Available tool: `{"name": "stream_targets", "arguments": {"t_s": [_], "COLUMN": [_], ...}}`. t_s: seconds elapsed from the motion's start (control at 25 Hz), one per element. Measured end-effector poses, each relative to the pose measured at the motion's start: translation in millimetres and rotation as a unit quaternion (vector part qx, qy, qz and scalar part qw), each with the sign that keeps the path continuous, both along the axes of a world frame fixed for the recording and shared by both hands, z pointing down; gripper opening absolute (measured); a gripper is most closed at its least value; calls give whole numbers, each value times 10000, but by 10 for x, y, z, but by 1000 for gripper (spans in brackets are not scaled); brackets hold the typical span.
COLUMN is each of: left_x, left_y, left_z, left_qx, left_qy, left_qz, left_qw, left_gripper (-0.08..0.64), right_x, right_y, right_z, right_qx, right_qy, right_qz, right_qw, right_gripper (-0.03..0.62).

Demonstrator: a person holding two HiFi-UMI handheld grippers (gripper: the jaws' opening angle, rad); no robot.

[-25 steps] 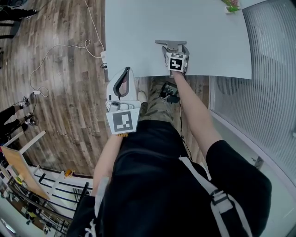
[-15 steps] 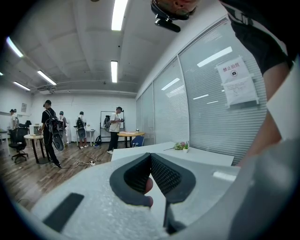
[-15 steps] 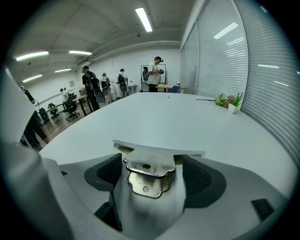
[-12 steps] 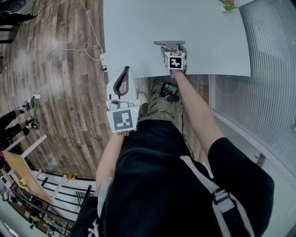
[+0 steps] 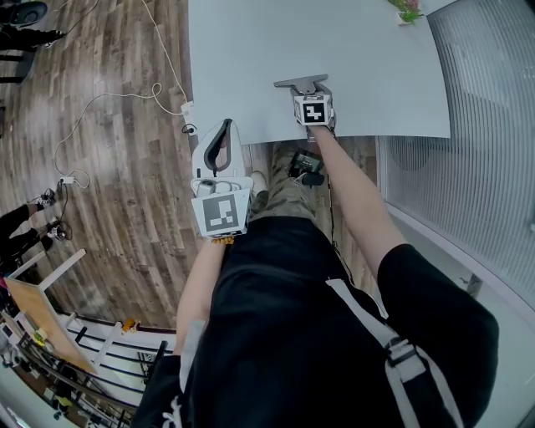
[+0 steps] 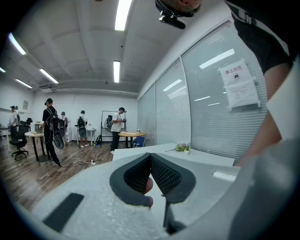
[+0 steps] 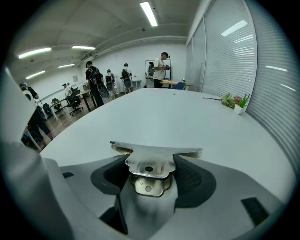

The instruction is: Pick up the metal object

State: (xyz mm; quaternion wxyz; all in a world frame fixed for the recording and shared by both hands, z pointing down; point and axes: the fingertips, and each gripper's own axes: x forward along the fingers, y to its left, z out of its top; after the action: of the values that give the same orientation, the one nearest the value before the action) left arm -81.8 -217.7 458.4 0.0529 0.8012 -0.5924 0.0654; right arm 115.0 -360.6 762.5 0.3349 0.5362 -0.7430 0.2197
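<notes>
Metal first: one metal object (image 5: 301, 83), a flat silvery bracket with a wide bar. There is no second piece on the table.

Head view. One pale grey table (image 5: 251, 42). The bracket lies near its front edge, and my right claw (image 5: 308, 90) is down on it from the near side. My left claw (image 5: 226, 127) hangs off the table over the wood floor, well apart from the bracket. There are two marker cubes, one per claw. One small potted plant (image 5: 406, 11) stands at the far corner. One white cable (image 5: 109, 92) trails across the floor.

Left gripper view. The left claw (image 6: 150, 156) has its two dark pads meeting at the tips, so it is closed with nothing held. People stand in the room beyond; I cannot count them exactly.

Right gripper view. My right claw (image 7: 157, 176) has just been closing. The tab of the metal object (image 7: 157, 159) sits between its two pads (image 7: 190, 178), and each pad is against one side of the tab, so it is gripped. The wide bar lies across, just past the pads, on the table (image 7: 187, 122). Two holes show in the tab. One plant (image 7: 236, 101) is far right.
</notes>
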Motion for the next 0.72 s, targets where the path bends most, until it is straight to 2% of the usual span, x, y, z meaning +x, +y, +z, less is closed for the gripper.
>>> {"name": "stream_targets", "arguments": {"t_s": [0.4, 0.72], "left_x": [-65, -151], "left_y": [-21, -65], "left_z": [-126, -425], "left_qx": [155, 448], "left_qy": [110, 236], "left_qz": [-42, -177], "left_qw": [9998, 9986], "left_gripper": [11, 11], "right_x": [19, 43], "right_y": [43, 76], "right_z": [24, -136], "right_qx": [-307, -246], "right_qy": [87, 182], "right_qz": [-75, -57], "right_qw": [9995, 9995], "right_gripper": [288, 287]}}
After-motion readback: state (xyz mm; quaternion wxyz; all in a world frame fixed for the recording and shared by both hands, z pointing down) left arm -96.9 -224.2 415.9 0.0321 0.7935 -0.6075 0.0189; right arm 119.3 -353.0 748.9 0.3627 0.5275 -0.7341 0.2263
